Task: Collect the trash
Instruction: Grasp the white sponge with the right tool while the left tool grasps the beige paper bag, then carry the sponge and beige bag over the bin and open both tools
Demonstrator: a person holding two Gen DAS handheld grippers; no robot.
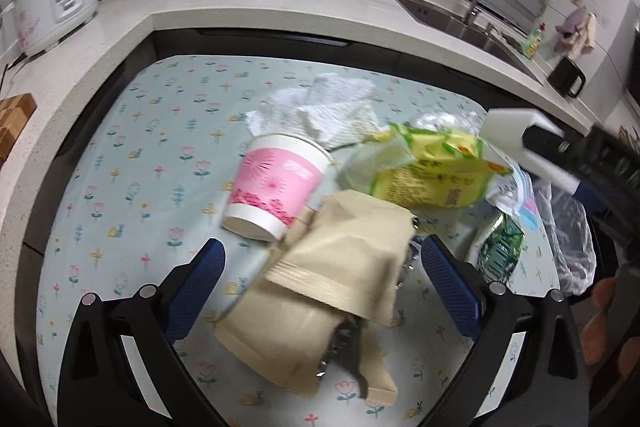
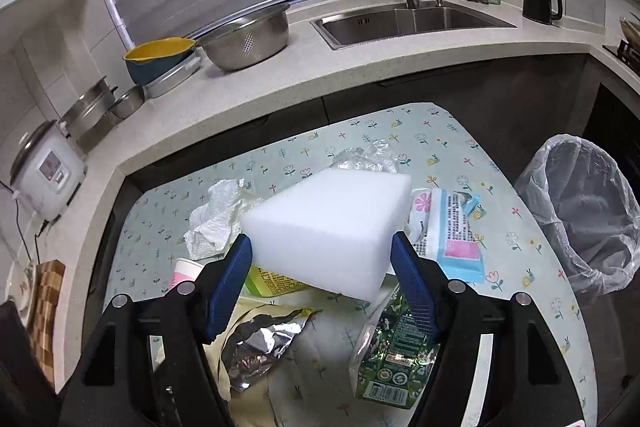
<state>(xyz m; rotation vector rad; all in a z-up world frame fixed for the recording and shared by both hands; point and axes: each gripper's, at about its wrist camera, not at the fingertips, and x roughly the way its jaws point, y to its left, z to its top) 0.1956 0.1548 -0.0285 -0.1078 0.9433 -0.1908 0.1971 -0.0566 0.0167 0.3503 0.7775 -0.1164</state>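
My right gripper is shut on a white foam block and holds it above the table; the block also shows at the right of the left wrist view. My left gripper is open, its fingers on either side of a tan paper pouch lying on the floral tablecloth. A pink paper cup lies on its side beyond the pouch. A crumpled paper towel, a yellow-green snack bag, a green wrapper, a tissue pack and a foil bag lie around.
A bin lined with a clear bag stands at the table's right edge. Behind runs a counter with a sink, a steel colander, pots, a rice cooker and a black kettle.
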